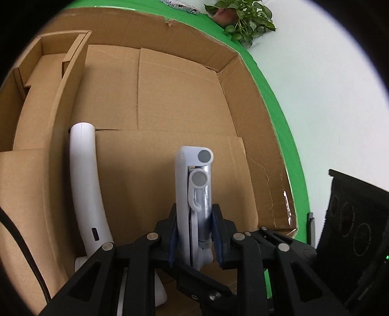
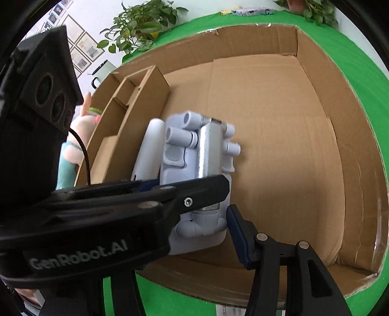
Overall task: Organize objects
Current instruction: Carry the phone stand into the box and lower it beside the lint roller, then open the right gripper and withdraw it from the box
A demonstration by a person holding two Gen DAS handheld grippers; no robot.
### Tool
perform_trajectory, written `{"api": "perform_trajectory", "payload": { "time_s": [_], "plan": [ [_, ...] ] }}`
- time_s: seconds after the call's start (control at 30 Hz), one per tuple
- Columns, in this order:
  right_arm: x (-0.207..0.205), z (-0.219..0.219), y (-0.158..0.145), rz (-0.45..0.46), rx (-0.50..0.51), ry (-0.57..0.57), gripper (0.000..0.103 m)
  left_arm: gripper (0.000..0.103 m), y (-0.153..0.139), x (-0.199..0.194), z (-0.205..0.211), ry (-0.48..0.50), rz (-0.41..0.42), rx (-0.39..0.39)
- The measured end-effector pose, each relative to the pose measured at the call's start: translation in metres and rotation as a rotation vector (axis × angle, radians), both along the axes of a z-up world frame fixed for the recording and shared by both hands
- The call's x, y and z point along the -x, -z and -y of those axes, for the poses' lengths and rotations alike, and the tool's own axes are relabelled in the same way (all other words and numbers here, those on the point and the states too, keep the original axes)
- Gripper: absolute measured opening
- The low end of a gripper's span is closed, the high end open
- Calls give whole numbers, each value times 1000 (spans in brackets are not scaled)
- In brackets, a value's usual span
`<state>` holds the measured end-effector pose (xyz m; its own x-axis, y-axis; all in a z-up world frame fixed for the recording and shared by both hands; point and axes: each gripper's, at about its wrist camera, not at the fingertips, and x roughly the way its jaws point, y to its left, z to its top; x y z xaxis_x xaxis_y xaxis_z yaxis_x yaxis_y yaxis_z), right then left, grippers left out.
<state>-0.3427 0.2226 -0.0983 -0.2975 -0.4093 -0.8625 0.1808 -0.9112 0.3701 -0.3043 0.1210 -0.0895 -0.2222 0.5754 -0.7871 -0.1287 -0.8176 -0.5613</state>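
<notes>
— Where is the folding stand (image 1: 193,194) sitting?
— Inside the cardboard box (image 1: 243,116), just right of the curved handle (image 1: 83,175), which is lying against the divider (image 1: 65,102) along the box's left side.

— And behind the box?
— A potted plant (image 1: 243,17) is standing past the far edge.

Both wrist views look down at close range into the cardboard box (image 1: 170,102) (image 2: 267,109), the left from its near edge, the right from alongside.

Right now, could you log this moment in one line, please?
left gripper: shut on folding stand | right gripper: open | over cardboard box
</notes>
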Motion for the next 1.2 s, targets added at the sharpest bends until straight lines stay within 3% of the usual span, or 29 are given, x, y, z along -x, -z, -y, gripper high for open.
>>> {"api": "perform_trajectory", "payload": {
  "time_s": [0.2,0.33,0.4,0.53,0.73,0.87,0.97,1.2],
  "plan": [
    [7,3,2,36,33,-16,55,27,-4,-2,4,12,24,71],
    [4,3,-8,22,68,-50,57,27,-22,-14,11,27,-45,128],
    [3,1,-15,9,90,-54,68,30,-34,-22,19,24,-81,126],
    [7,-12,-27,-18,108,-15,70,30,-68,-40,41,2,-182,116],
    [22,-5,-12,6,-26,23,57,30,-82,-66,63,-13,-261,149],
    [28,-2,5,48,-9,48,53,30,-76,-75,80,-32,-267,153],
    [24,8,7,44,-30,37,45,30,-71,-82,88,-50,-270,150],
    [22,12,8,65,-51,105,44,30,-58,-91,97,-79,-284,174]
  ]
}}
